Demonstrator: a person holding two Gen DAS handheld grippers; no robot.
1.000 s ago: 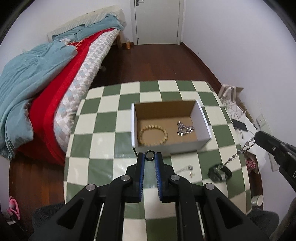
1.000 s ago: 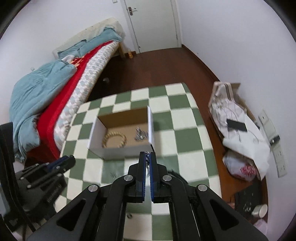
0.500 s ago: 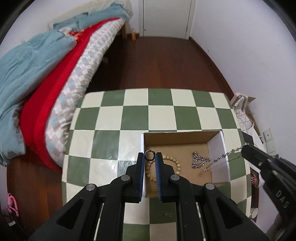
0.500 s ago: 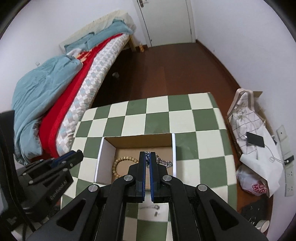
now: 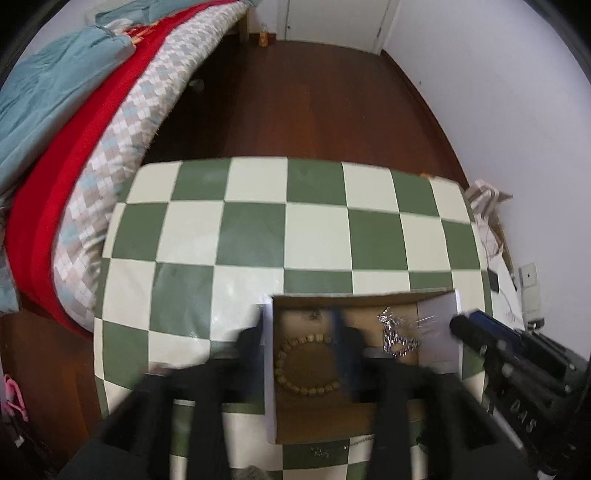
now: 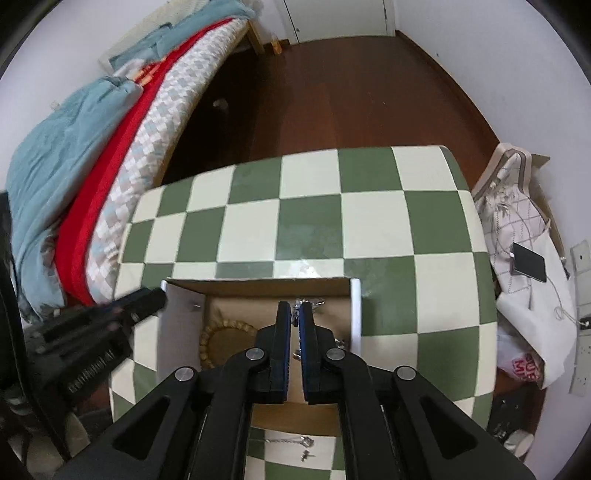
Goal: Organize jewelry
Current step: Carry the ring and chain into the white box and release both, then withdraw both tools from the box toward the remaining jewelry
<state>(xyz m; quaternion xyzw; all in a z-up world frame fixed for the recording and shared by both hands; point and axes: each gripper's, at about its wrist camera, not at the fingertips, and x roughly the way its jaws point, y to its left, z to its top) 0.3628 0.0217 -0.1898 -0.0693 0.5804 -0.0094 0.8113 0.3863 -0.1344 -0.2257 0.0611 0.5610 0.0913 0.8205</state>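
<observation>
Both tongs hang over the box on the checked table. Left tongs are spreading, nothing between. Right tongs are parting around a silver chain. Beads lie inside. A bag shows red letters, unreadable.

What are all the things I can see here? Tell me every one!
table: one, green and cream checks, middle.
box: one, brown inside, white walls, near table edge.
bead bracelet: one, tan, left part of box.
silver chain: a shiny heap, count unclear, right part of box.
small silver pieces: a few, on table in front of box.
bed: one, red and blue covers, left.
door: one, white, far wall.
bags: several, white, floor at right.
phone: one, dark, on bags.
left claw: black, blurred, opening over box.
right claw: black and blue, opening over chain.
</observation>
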